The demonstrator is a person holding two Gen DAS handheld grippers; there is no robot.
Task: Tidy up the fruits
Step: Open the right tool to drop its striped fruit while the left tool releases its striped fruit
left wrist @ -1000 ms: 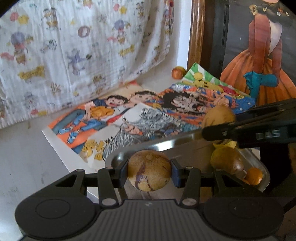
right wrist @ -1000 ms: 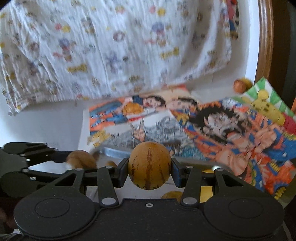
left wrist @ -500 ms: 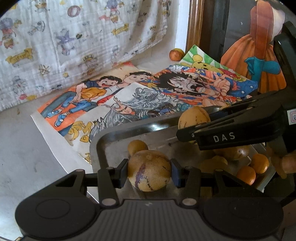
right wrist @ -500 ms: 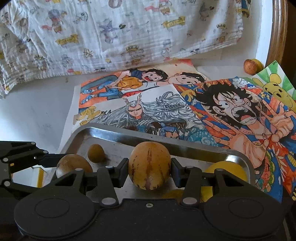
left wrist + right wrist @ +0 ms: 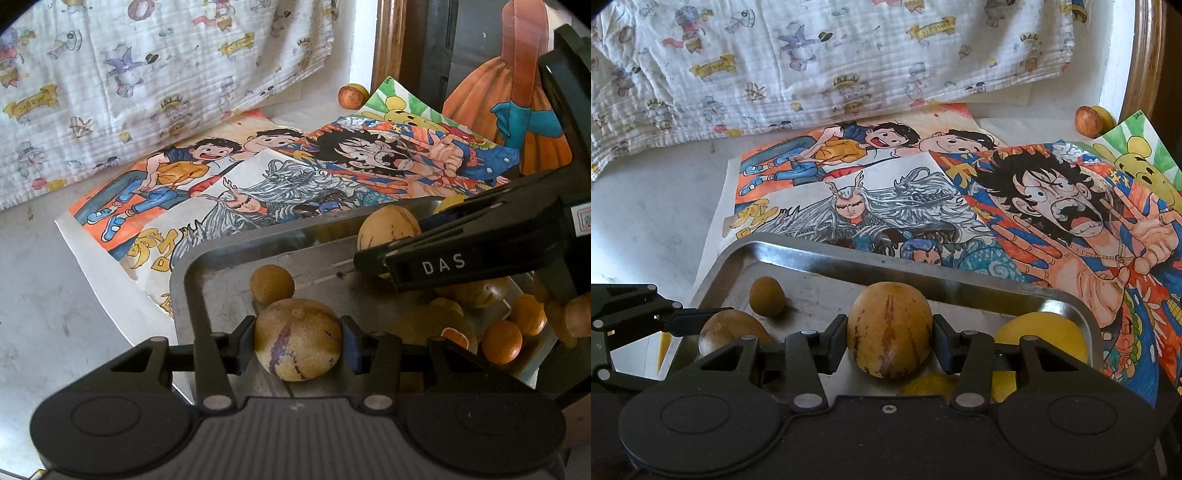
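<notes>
Over the metal tray (image 5: 960,273): left hand-held gripper (image 5: 297,345) clamps a purple-streaked fruit (image 5: 297,343); right hand-held gripper (image 5: 889,332) clamps a brown-striped fruit (image 5: 889,328); small round fruit (image 5: 767,296) lies nearby

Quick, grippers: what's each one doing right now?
Left gripper: shut on a purple-streaked melon.
Right gripper: shut on a brown-striped melon.

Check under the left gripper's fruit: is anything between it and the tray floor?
Nothing visible. The purple-streaked fruit in the left gripper hangs over bare tray floor; the small brown fruit sits just beyond it.
</notes>
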